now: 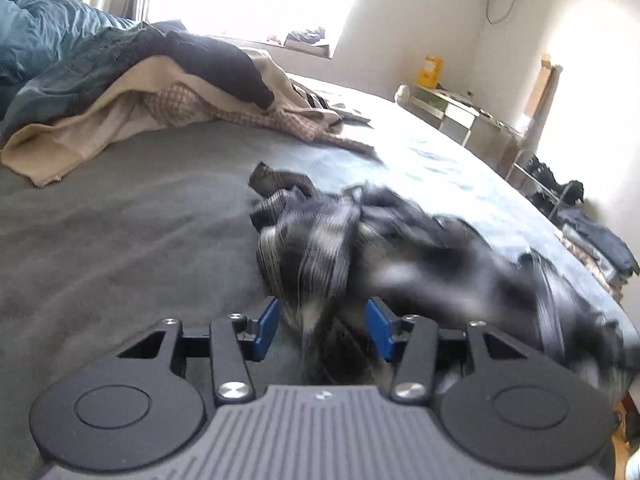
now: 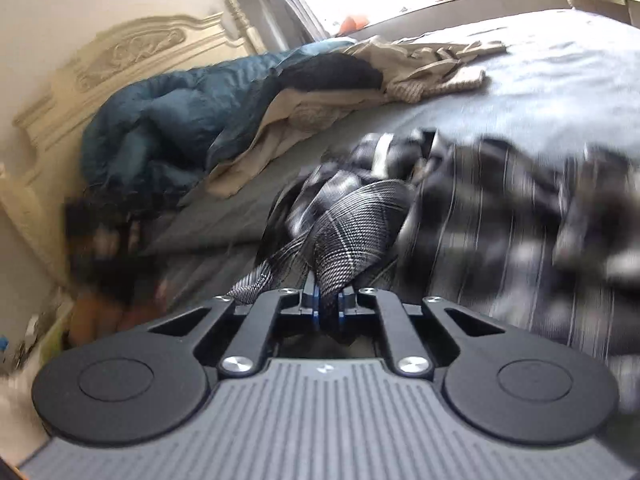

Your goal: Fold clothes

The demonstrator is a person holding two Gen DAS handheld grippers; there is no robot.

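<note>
While plaid shirt lies crumpled on bed, near right edge, right tongs pinch one fold tight; left tongs half open, cloth between, unpressed. Soft, light, limp fabric; best gripped at hem or collar.

Left black two-finger gripper with blue pads: jaws parted about halfway, angled downward, blue pads clear on their inner faces, dark checked cloth lying between and just ahead of the fingertips without being pressed. Right black two-finger gripper with blue pads: jaws drawn almost together, pinching a fold of the same checked cloth that fans out forward from the tips, tilted downward and rolled sideways.
</note>
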